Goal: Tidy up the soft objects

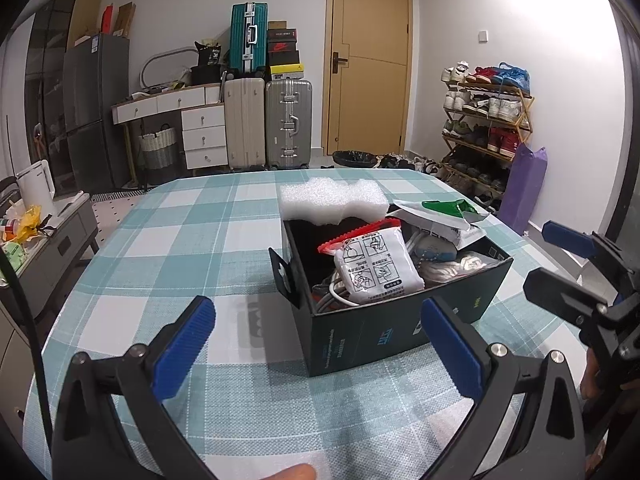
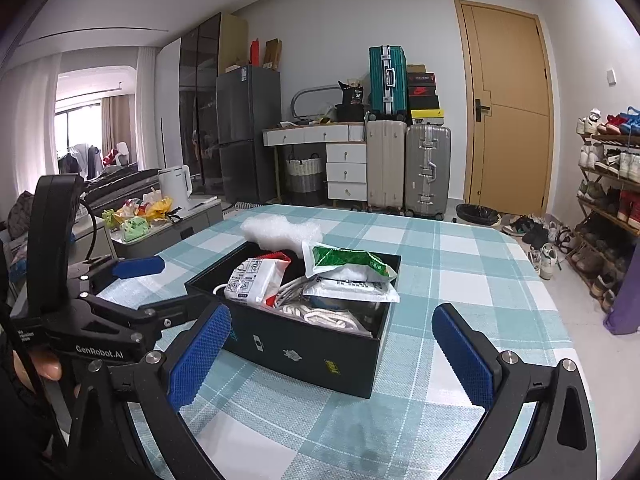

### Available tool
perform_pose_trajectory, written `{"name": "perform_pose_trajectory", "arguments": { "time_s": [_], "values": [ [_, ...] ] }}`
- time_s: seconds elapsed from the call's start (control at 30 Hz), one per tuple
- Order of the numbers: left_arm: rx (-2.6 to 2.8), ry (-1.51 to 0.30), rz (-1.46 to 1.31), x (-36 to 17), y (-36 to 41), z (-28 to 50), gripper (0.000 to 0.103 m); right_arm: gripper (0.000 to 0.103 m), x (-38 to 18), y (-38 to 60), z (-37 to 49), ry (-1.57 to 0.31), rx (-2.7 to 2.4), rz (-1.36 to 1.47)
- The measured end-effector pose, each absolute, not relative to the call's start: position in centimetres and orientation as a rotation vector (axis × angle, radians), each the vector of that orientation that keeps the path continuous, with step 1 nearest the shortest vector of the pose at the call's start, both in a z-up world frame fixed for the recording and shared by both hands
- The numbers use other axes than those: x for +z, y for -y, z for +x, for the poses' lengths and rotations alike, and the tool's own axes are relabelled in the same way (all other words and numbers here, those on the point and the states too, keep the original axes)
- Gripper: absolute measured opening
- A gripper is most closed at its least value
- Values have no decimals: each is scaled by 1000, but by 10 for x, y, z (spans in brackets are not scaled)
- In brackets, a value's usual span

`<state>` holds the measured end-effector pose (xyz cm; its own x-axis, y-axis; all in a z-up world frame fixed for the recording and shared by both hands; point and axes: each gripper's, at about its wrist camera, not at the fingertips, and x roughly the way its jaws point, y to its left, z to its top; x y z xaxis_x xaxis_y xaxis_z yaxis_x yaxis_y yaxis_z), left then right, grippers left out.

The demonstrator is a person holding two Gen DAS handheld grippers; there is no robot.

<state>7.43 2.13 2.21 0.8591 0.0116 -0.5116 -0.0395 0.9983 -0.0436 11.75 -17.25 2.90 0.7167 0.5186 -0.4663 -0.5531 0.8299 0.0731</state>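
The room is bright. Daylight comes in through the far white-curtained window (image 2: 76,120). The upper right wall glares white. Edges bend and go dark. Shadows are soft.

Black frames, blue textured fingers (image 2: 199,354), silver screws, "GenRobot.AI" lettering.

**Both tongs wide open, holding nothing**

The left tongs (image 1: 316,344) are spread wide, with nothing between their blue pads (image 1: 184,344). The right tongs (image 2: 332,352) are spread wide too, and also hold nothing. They sit side by side, close together, both pointing forward. A fingertip (image 1: 292,472) shows under the left tongs.
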Motion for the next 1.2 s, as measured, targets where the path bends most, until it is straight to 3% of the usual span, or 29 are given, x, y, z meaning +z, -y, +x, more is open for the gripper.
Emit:
{"name": "perform_pose_trajectory", "arguments": {
  "time_s": [1.2],
  "values": [
    [15,-522,-49,24,-21,71,103,102,32,172,113,-463,592,-76]
  ]
}}
